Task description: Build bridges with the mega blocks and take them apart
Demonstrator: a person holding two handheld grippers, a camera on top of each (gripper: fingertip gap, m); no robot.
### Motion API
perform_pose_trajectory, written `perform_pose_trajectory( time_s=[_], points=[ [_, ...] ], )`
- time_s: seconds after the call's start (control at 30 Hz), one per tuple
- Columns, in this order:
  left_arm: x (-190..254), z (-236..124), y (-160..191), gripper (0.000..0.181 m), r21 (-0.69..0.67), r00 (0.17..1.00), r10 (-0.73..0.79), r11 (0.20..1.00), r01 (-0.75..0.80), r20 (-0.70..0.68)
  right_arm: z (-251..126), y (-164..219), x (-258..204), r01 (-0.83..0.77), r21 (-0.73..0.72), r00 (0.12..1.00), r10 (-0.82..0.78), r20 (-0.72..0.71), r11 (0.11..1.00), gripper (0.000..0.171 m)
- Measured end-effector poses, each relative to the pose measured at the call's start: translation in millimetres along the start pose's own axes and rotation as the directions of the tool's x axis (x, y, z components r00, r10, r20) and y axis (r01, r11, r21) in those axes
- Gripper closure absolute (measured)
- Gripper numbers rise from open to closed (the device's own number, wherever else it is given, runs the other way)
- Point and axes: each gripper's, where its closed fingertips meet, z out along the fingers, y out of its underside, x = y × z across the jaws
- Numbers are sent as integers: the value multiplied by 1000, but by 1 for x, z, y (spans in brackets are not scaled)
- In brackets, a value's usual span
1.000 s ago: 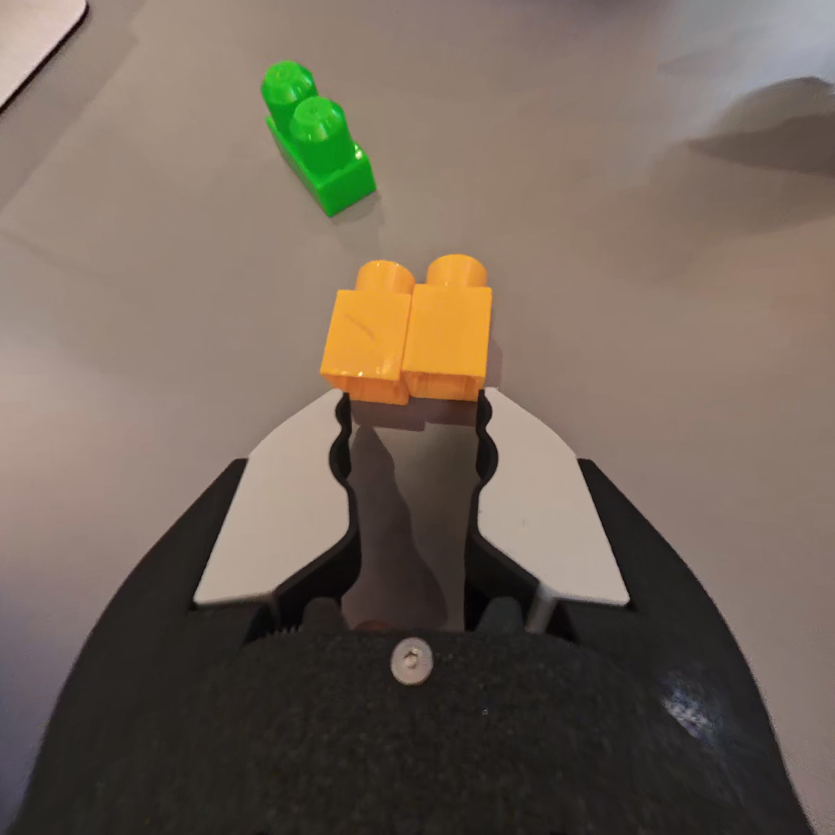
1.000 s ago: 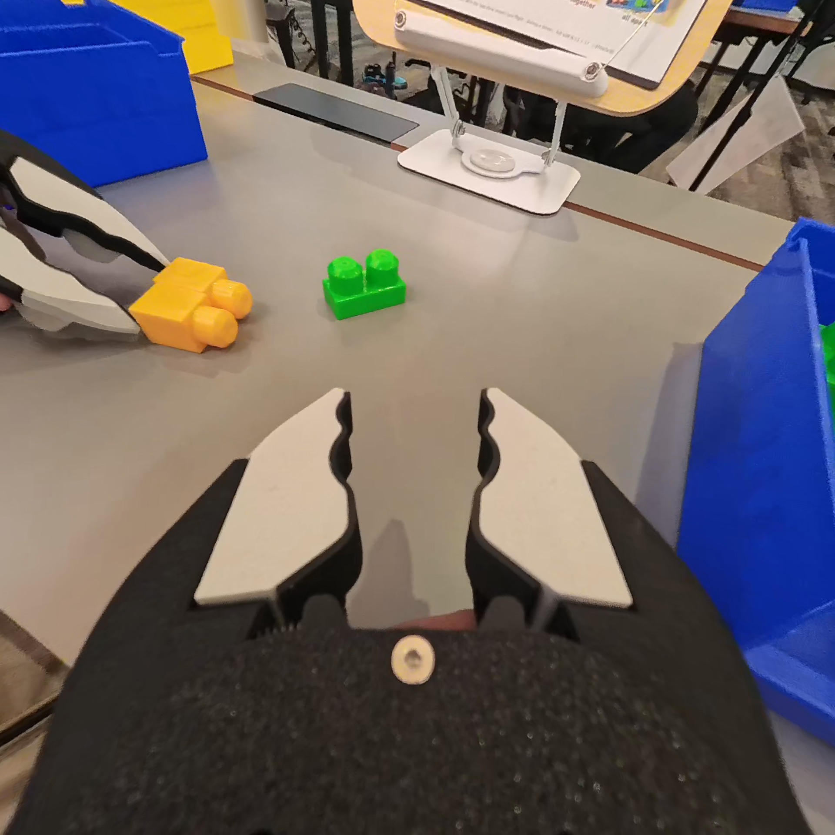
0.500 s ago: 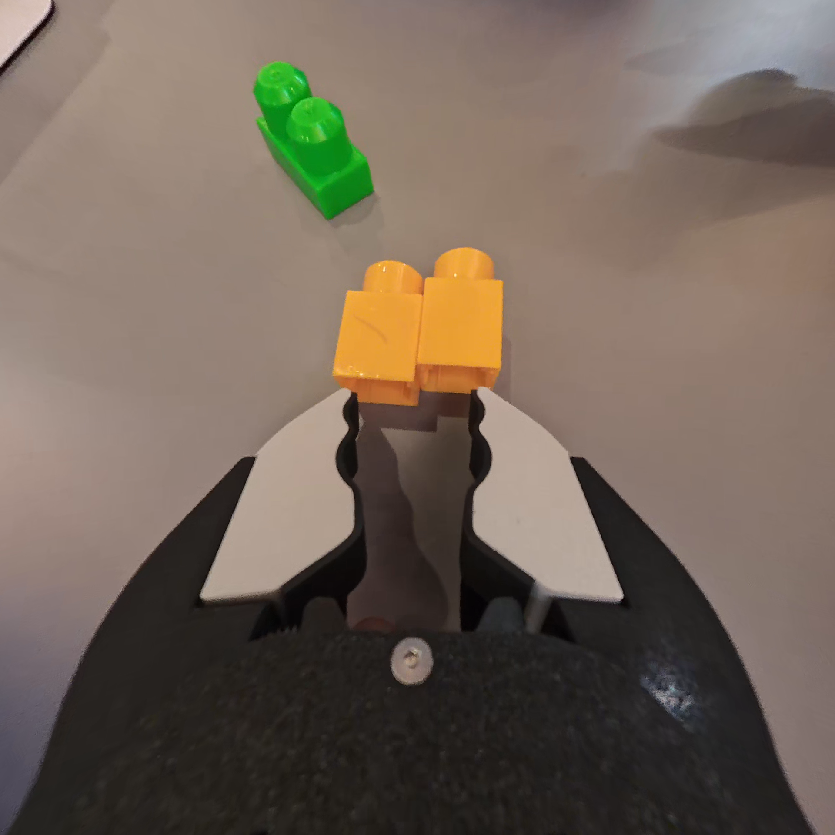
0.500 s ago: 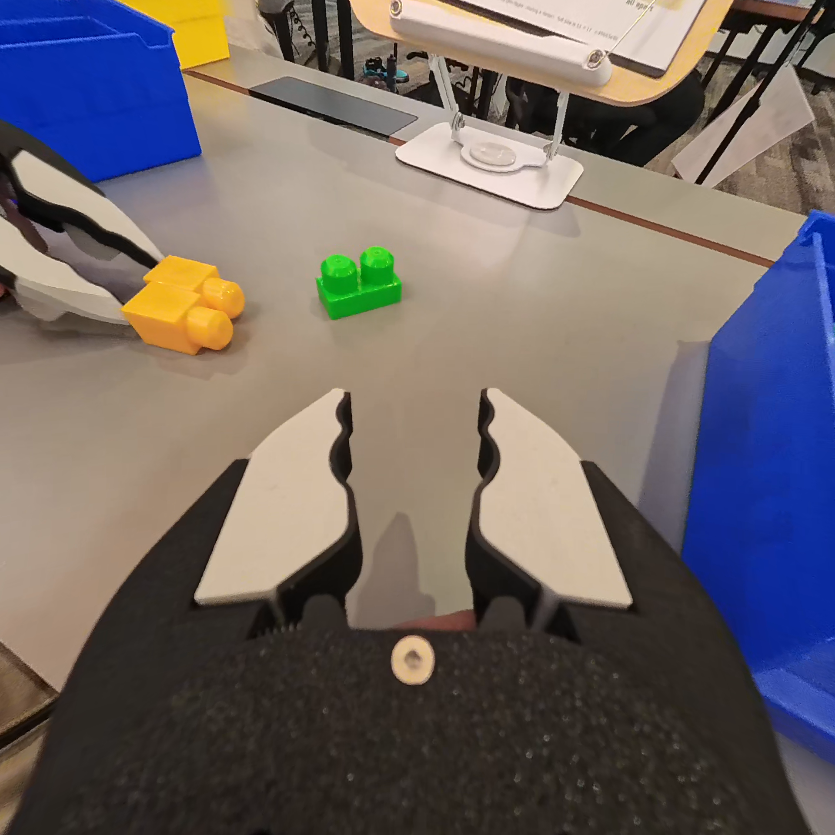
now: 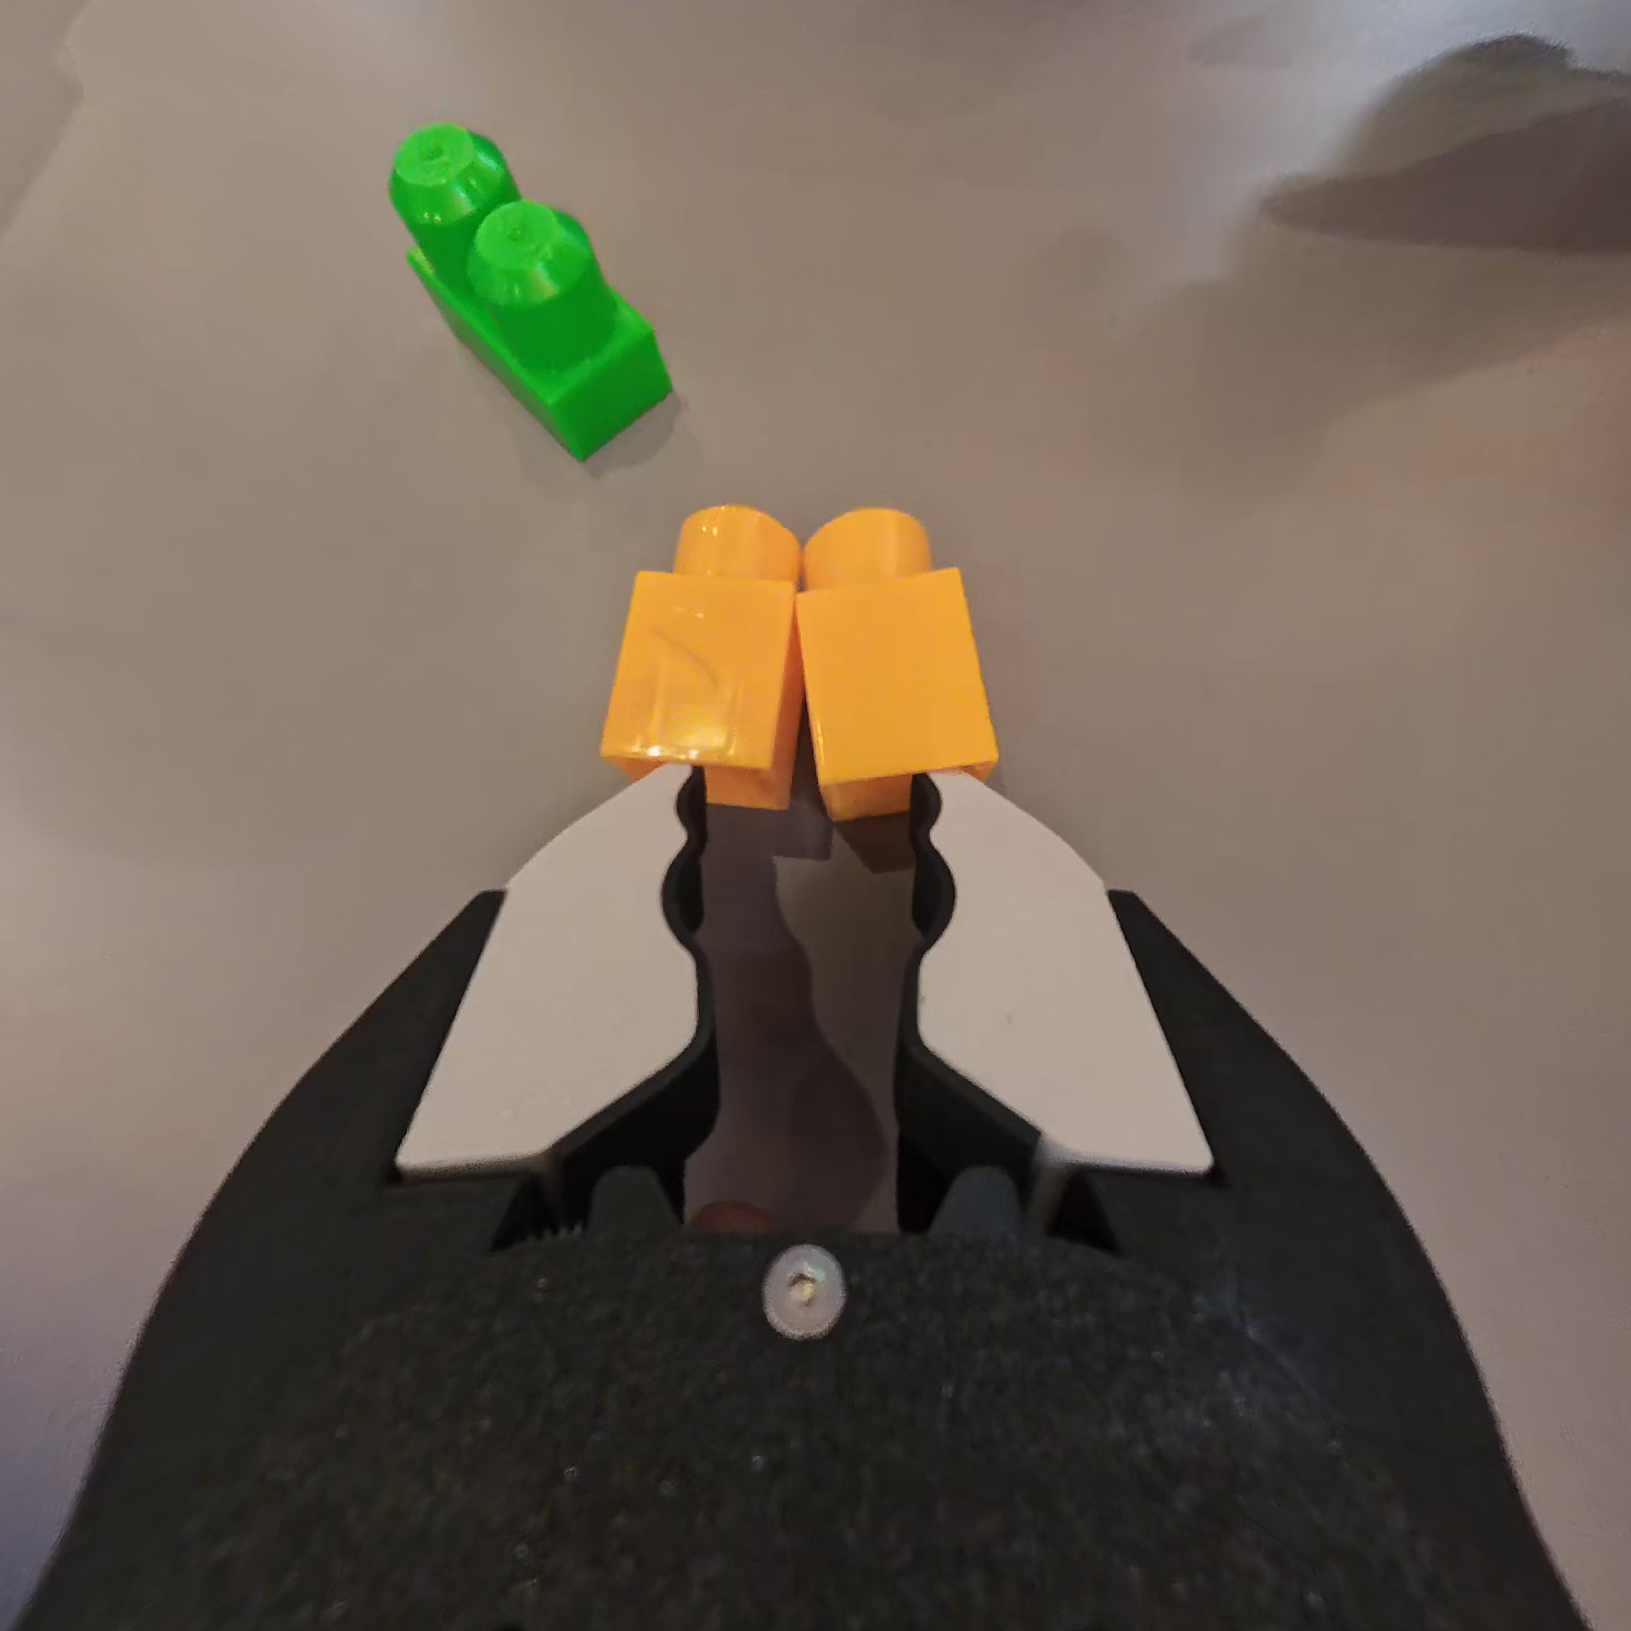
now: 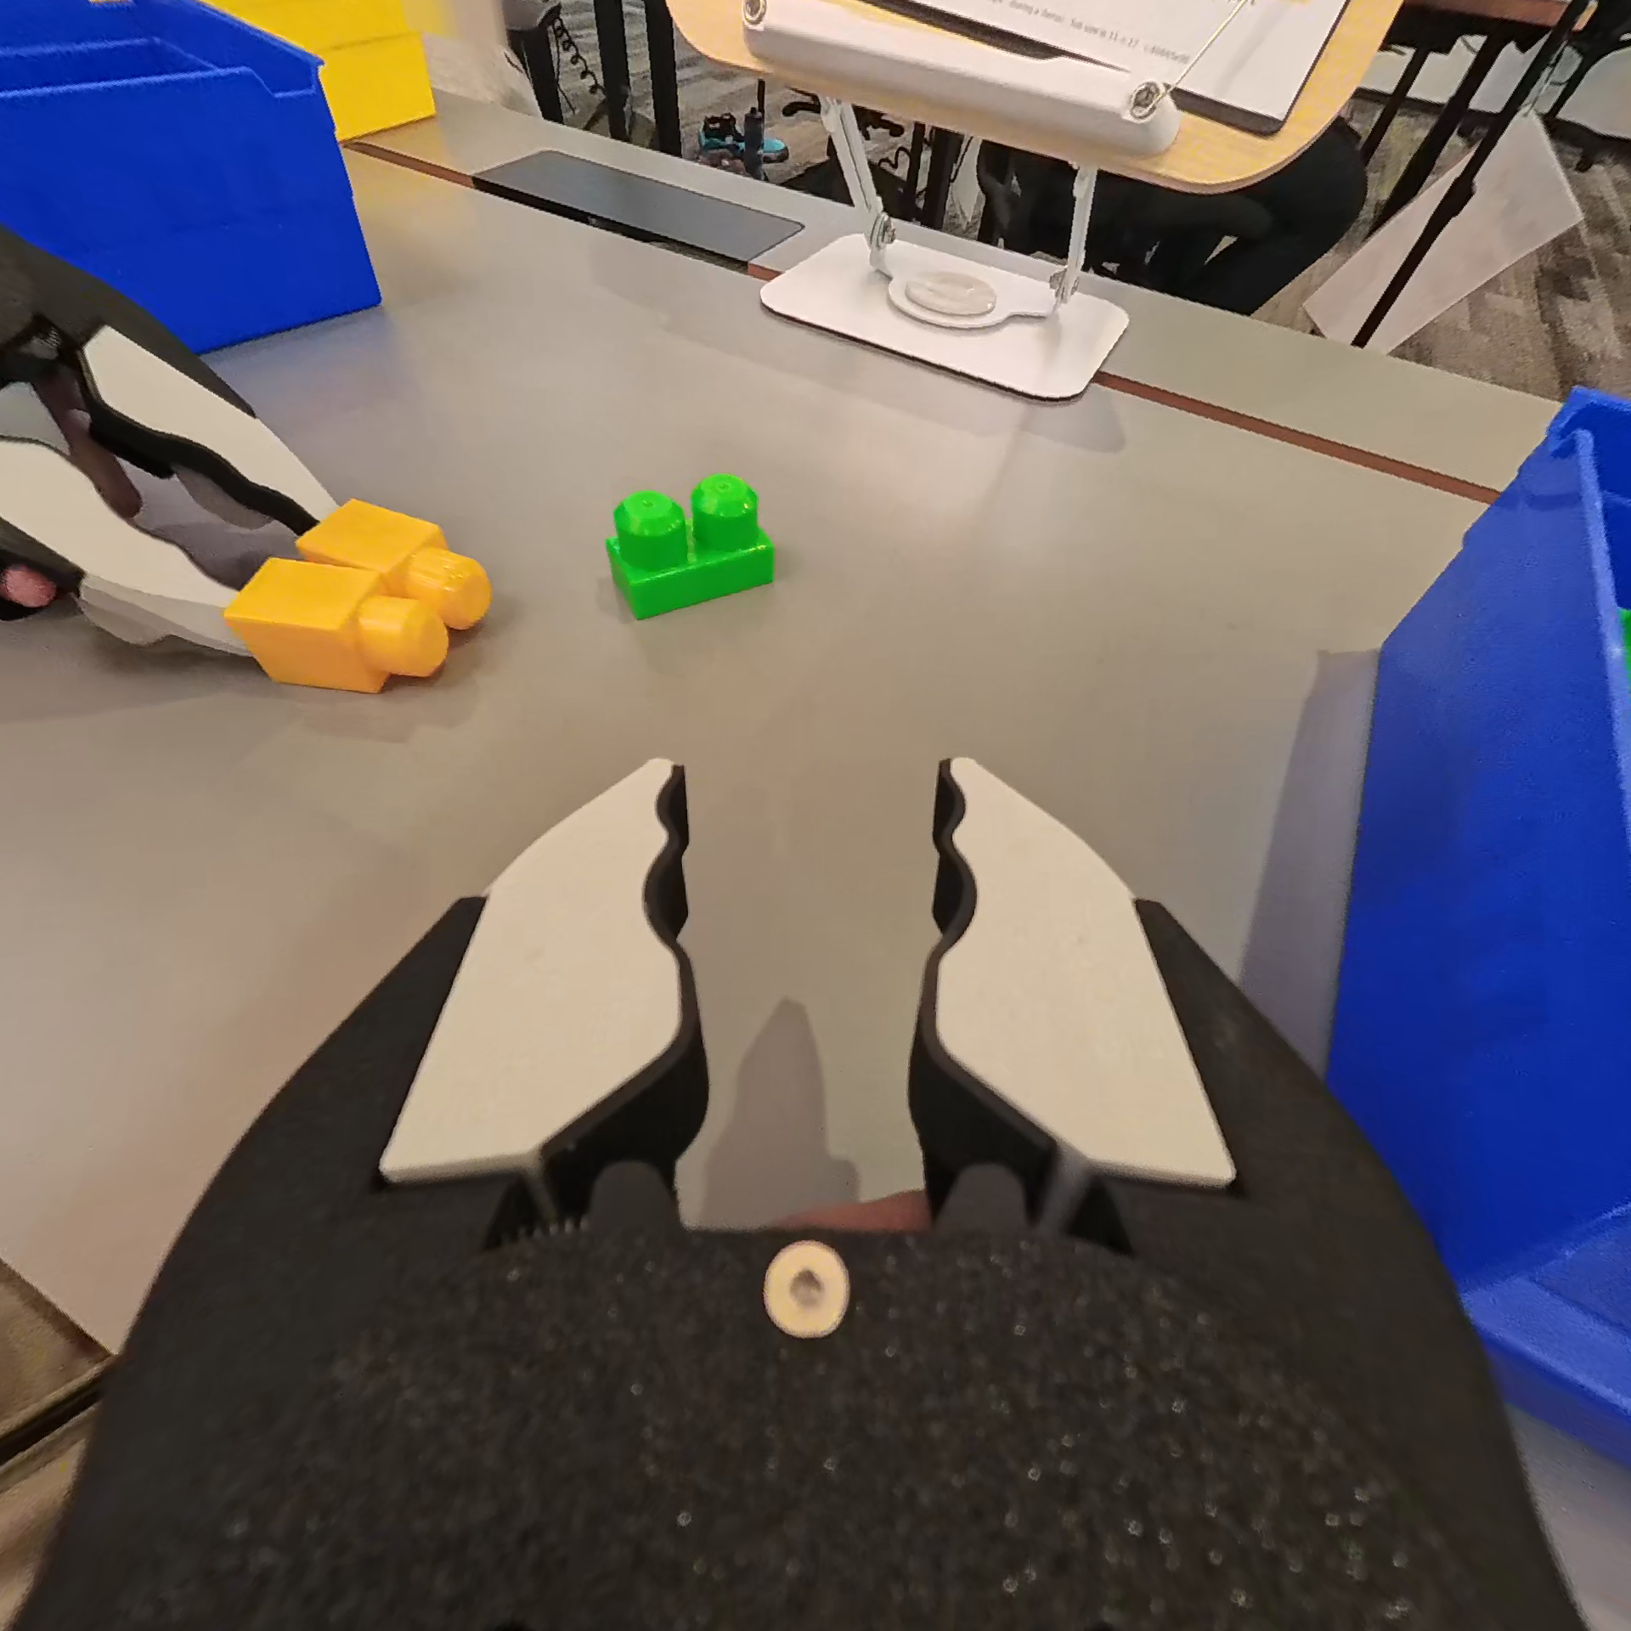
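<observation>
Blue plastic is filling the far left of the right wrist view, where a blue bin (image 6: 176, 176) is sitting on the grey table (image 6: 971, 618) behind the left gripper (image 6: 265, 565). That gripper is lying low over the tabletop, its jaws narrowed onto the bottom ends of two orange blocks (image 5: 799, 680) and pinching them as a side-by-side pair. Both are lying on their sides, studs pointing straight away from the claw along its own line; whether they are resting on the surface or hanging just above it I cannot tell.

Moving rightward, a green two-stud block (image 6: 690, 552) is standing upright, studs up, near the middle of the table and apart from everything else. In the left wrist view the same green two-stud block (image 5: 529, 300) is lying ahead of the orange pair and off to the left, its long axis running diagonally across the claw's line rather than along it. That offset looks like what the next move depends on: to bring orange and green together, the left claw would probably need to swing left and tip the orange pair upright.

Further right, the right gripper (image 6: 807, 777) is hovering with its jaws spread wide and nothing between them, pointing roughly toward the green block but farther from it than the left claw is. A white stand (image 6: 949, 309) is sitting at the far edge, and a second blue bin (image 6: 1500, 927) is closing the right side.
</observation>
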Motion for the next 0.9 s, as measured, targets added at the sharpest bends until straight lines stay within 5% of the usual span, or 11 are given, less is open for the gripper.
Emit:
perform_pose_trajectory(
  time_s=[0.13,0.9],
  points=[
    [-1,2,-1,170,-3,999,18,1000,-18,31,0,1,2,-8,1,1000,8,-3,1000,118],
    [9,3,-5,175,14,999,35,999,-36,25,-3,0,2,-11,9,1000,11,-2,1000,118]
  ],
)
